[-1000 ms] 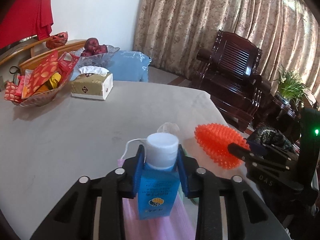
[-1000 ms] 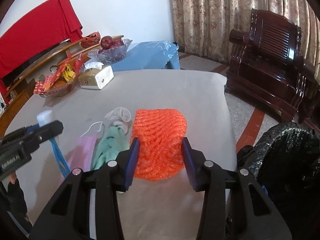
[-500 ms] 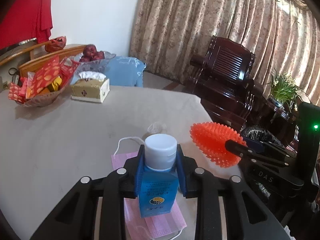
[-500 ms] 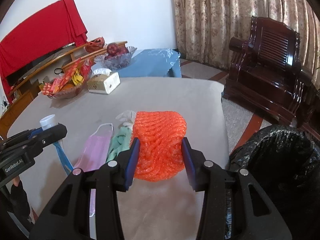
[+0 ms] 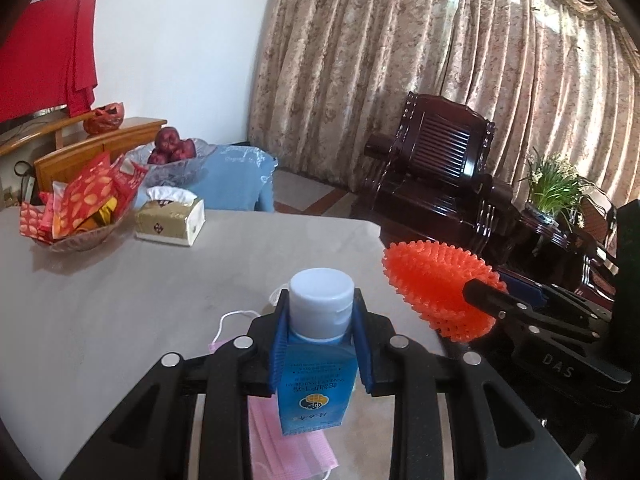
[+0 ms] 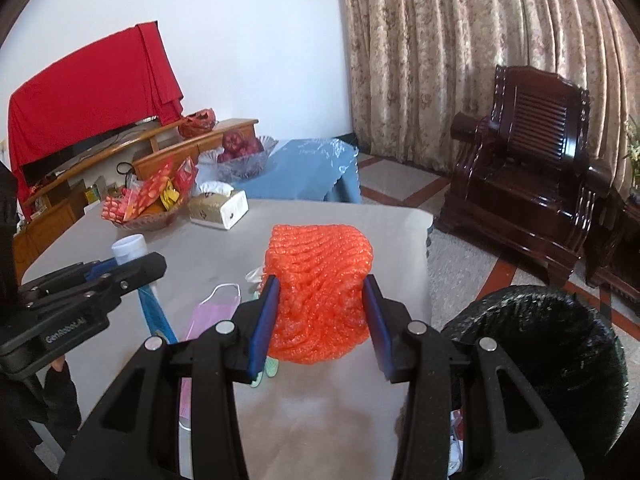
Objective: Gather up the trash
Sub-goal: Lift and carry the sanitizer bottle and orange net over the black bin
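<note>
At the far left of the desk (image 5: pixel 100 312) stand a snack basket (image 5: pixel 76 216) and a tissue box (image 5: pixel 170 220). The left hand-held gripper (image 5: pixel 321 332) is clenched on a blue bottle (image 5: pixel 314 384) with a white cap, held clear above a pink face mask (image 5: pixel 288 440) lying on the desk. Further right, the right hand-held gripper (image 6: pixel 320 316) grasps an orange foam net (image 6: pixel 320 284), raised off the desk. Beside the desk's right edge sits a bin lined with a black bag (image 6: pixel 560 344).
</note>
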The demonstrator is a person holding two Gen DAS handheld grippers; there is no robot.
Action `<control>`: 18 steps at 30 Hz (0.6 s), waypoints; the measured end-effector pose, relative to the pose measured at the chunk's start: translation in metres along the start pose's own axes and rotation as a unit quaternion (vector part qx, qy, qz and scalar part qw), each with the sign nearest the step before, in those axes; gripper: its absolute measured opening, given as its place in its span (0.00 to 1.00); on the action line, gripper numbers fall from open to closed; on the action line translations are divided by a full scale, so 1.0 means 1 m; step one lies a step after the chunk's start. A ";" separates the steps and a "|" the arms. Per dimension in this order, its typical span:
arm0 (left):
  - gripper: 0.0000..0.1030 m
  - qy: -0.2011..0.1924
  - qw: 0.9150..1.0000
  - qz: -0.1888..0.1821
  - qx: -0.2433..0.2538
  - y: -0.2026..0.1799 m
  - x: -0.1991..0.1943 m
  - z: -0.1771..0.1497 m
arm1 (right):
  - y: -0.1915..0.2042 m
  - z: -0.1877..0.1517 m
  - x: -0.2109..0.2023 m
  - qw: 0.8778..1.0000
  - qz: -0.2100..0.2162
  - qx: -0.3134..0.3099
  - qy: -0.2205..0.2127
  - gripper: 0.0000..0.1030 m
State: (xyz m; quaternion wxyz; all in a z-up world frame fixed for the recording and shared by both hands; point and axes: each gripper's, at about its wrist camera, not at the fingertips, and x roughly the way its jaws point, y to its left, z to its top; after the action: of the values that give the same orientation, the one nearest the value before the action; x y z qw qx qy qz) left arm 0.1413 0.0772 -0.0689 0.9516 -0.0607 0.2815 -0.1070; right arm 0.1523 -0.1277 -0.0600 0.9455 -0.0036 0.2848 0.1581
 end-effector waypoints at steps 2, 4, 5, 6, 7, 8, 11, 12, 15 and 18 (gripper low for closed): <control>0.28 -0.003 1.000 -0.003 0.003 -0.006 -0.002 0.002 | -0.003 0.001 -0.008 1.000 -0.003 0.000 -0.007 0.40; 0.28 -0.008 1.000 -0.008 0.006 -0.013 -0.003 0.004 | -0.006 0.003 -0.017 1.000 -0.007 0.001 -0.013 0.40; 0.28 -0.008 1.000 -0.009 0.008 -0.015 -0.003 0.005 | -0.009 0.003 -0.019 1.000 -0.008 0.001 -0.015 0.40; 0.28 -0.010 1.000 -0.012 0.010 -0.020 -0.004 0.006 | -0.010 0.003 -0.022 1.000 -0.010 0.002 -0.017 0.40; 0.28 -0.012 1.000 -0.014 0.013 -0.024 -0.004 0.007 | -0.013 0.003 -0.027 1.000 -0.014 0.003 -0.020 0.40; 0.28 -0.013 1.000 -0.018 0.015 -0.028 -0.004 0.008 | -0.015 0.003 -0.029 1.000 -0.016 0.004 -0.022 0.40; 0.28 -0.016 0.999 -0.025 0.019 -0.038 -0.004 0.010 | -0.023 0.002 -0.041 0.999 -0.026 0.006 -0.027 0.40; 0.28 -0.017 0.999 -0.027 0.020 -0.043 -0.003 0.010 | -0.025 0.001 -0.044 0.999 -0.029 0.008 -0.029 0.40; 0.28 -0.018 0.999 -0.035 0.024 -0.056 -0.002 0.011 | -0.034 0.000 -0.055 0.998 -0.041 0.013 -0.034 0.40; 0.28 -0.018 0.998 -0.046 0.029 -0.070 -0.001 0.010 | -0.045 -0.001 -0.065 0.998 -0.054 0.018 -0.040 0.40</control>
State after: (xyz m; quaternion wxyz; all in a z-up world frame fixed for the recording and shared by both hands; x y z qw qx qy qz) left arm 0.1341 0.0104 -0.0472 0.9521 -0.0478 0.2579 -0.1574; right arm 0.1141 -0.1897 -0.0301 0.9632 0.0043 0.2488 0.1014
